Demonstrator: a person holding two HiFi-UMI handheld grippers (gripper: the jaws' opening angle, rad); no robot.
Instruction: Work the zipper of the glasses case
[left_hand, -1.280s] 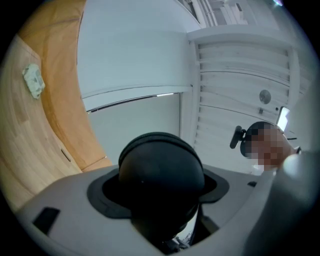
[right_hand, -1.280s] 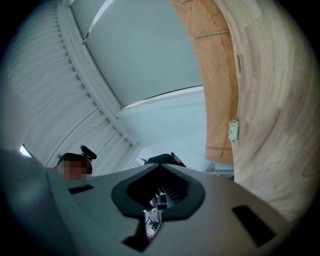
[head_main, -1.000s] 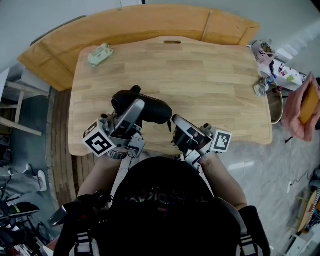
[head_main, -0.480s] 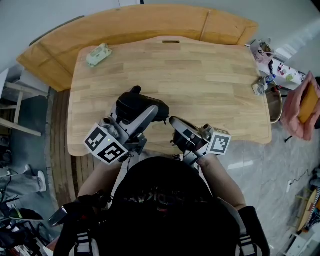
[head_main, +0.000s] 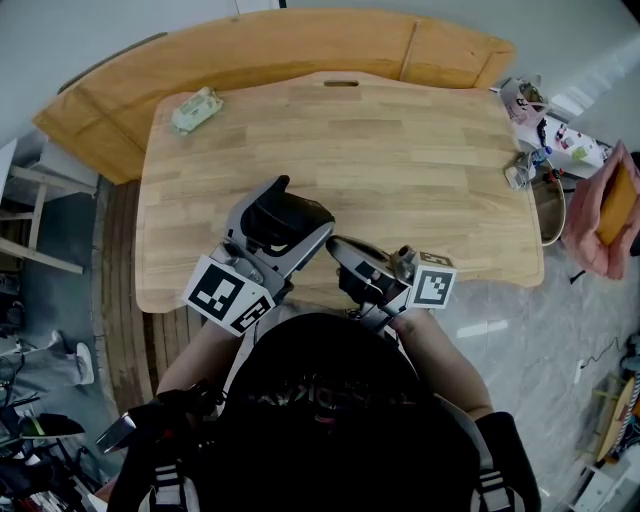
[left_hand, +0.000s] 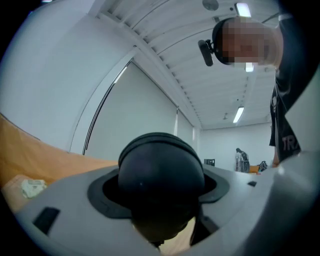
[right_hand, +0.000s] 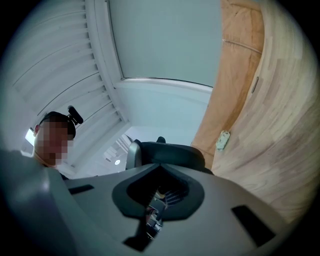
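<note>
The black glasses case (head_main: 283, 219) is held up over the near edge of the wooden table (head_main: 400, 150), and my left gripper (head_main: 279, 236) is shut on it. In the left gripper view the case's rounded end (left_hand: 161, 172) fills the gap between the grey jaws. My right gripper (head_main: 335, 246) meets the case from the right with its jaws shut. In the right gripper view a small metal zipper pull (right_hand: 154, 210) is pinched between the fingertips, with the case (right_hand: 172, 154) just beyond. The zipper track itself is hidden.
A green and white packet (head_main: 195, 108) lies at the table's far left. A curved wooden bench (head_main: 110, 100) wraps the far side. Cluttered items (head_main: 545, 125) and a pink bag (head_main: 605, 215) stand off the right edge. The person's head and shoulders fill the bottom of the head view.
The left gripper has rolled and slid a little right and nearer, turning the case from lying crosswise to more end-on. The right gripper has hardly moved and stays shut.
</note>
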